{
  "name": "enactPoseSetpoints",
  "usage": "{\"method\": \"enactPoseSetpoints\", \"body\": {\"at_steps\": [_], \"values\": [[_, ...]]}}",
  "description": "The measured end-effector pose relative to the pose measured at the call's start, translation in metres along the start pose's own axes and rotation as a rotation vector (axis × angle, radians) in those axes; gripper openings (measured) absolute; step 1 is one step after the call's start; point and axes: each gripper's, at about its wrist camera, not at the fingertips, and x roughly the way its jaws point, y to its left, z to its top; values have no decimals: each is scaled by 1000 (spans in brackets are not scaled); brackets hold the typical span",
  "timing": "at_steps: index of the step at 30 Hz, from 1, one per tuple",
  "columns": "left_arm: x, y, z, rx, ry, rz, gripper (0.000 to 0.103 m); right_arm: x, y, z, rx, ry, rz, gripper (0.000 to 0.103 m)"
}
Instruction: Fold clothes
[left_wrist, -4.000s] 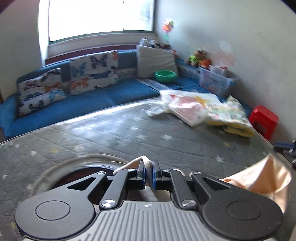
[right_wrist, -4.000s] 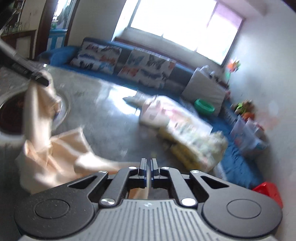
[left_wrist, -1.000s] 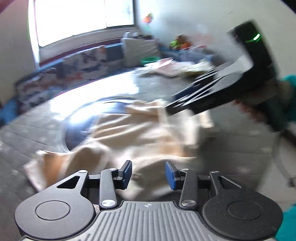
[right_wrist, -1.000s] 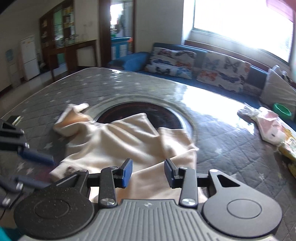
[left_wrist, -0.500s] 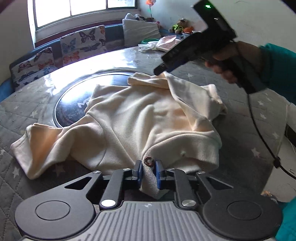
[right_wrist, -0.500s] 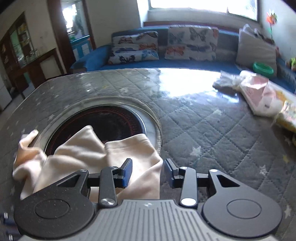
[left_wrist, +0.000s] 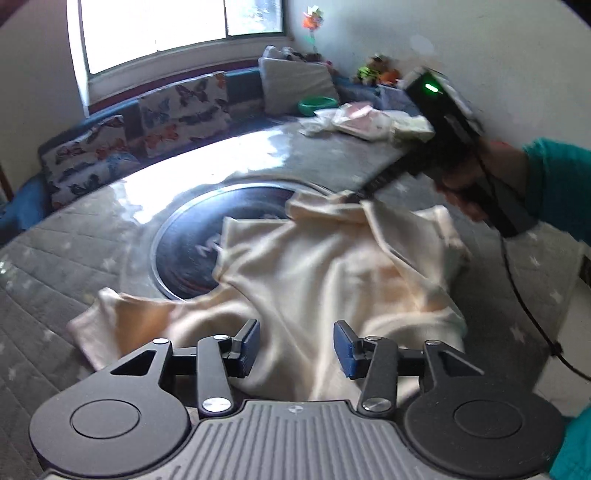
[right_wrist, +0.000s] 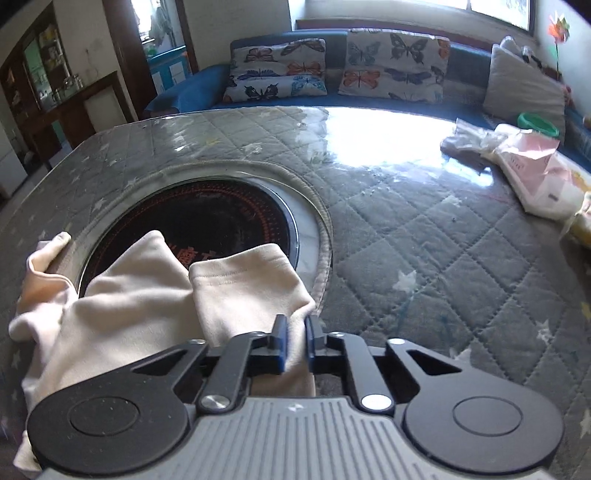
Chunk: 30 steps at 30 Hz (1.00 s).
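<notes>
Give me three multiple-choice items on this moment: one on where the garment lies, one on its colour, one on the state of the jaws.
1. Where does the garment lie?
A. Partly over the dark disc set in the table
B. On the sofa
C. On the floor

2. What colour is the garment?
A. Blue
B. Cream
C. Red

3. How do the jaws stand?
A. Both pairs wide apart
B. Left gripper open above the cloth, right gripper closed on a cuff
C. Left closed on cloth, right open

Answers:
1 A: in both views the cloth spreads across the disc's edge and the quilted cover.
2 B: it is pale cream all over.
3 B: the left view shows a wide gap between the blue pads; the right view shows cloth pinched between pads drawn close.
</notes>
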Motion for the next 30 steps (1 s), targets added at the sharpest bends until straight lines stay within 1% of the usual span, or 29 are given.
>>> {"method": "enactPoseSetpoints", "body": {"at_steps": [3,5,8,9,13,16,18,19,21,23,24,25,27,28,30], "values": [[10,17,14,-36,-18,67,54,-9,-1,-4,-25,-33,-34,5],[23,30,21,-61,-12,105,56,-18,-2,-8,-52,-54,-70,5],[44,46,27,-77,6,152,56,-35,-5,-13,-83,-83,-121,4],[50,51,28,-82,16,167,56,-45,-6,-17,-109,-100,-160,4],[68,64,24,-73,42,199,57,-82,-12,-36,-183,-146,-277,4],[74,71,19,-63,54,210,58,-111,-21,-61,-206,-154,-348,4],[75,76,16,-63,60,218,59,-125,-24,-76,-199,-142,-369,4],[74,78,14,-64,62,221,60,-137,-28,-91,-191,-125,-387,4],[70,84,9,-70,61,224,63,-148,-29,-113,-190,-84,-416,4],[62,90,3,-82,53,232,68,-152,-31,-133,-171,-29,-417,4],[57,93,1,-91,46,235,69,-152,-32,-137,-168,-9,-418,5],[51,98,-2,-105,38,238,69,-149,-35,-151,-151,32,-435,5],[38,109,-6,-135,21,258,70,-146,-42,-162,-130,73,-441,6],[32,115,-8,-151,13,274,70,-147,-47,-167,-102,89,-442,8],[22,129,-14,-187,8,305,70,-151,-50,-169,-76,92,-441,13]]}}
